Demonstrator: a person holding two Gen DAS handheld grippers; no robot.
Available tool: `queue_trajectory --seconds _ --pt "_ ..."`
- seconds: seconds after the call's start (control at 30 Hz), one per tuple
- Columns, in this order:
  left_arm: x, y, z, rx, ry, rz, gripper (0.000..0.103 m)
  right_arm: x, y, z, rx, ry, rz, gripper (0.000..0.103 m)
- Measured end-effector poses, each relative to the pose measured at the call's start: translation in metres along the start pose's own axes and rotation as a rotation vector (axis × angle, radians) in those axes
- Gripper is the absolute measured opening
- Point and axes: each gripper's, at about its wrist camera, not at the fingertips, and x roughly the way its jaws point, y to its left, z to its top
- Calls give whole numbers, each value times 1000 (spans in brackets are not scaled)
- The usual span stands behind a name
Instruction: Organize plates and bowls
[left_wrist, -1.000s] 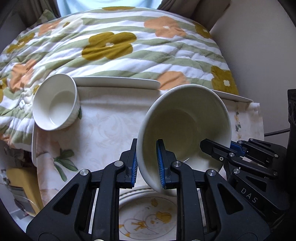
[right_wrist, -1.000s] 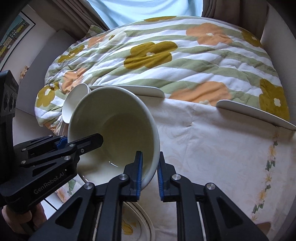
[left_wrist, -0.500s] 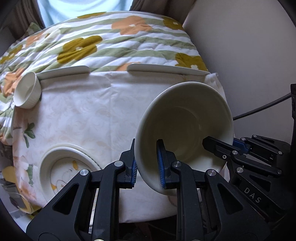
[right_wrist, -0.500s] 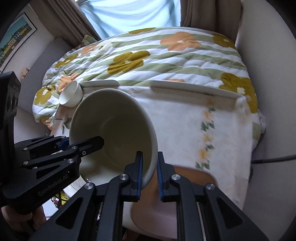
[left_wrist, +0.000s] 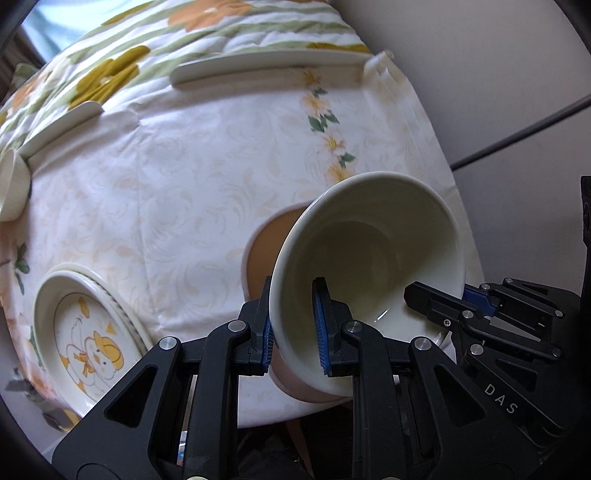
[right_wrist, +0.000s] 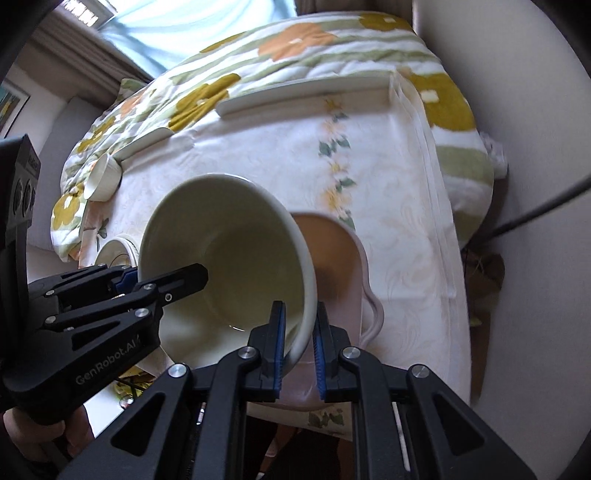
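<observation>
tablecloth (left_wrist: 192, 206) floral, white | quilt (right_wrist: 236, 62) behind | cable (left_wrist: 517, 136) on wall

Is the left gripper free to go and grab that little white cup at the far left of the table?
Probably not yet: the left gripper is shut on the big cream bowl's rim, so the small cup must wait.

Two fisheye wrist views look steeply down past their jaws, close above a table (left_wrist: 184, 206). Both share one bowl (left_wrist: 369, 258) (right_wrist: 229, 258), pinched at opposite rims, each showing the other gripper.
</observation>
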Motion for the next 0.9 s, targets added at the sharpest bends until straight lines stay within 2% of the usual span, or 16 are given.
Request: queue_trajectory --seconds 0.4,0.9 --pt "34 -13 3 158 57 78 16 23 -17 -14 110 31 -7 13" --pt "55 -21 0 246 59 170 16 33 -21 -19 147 37 -30 13"
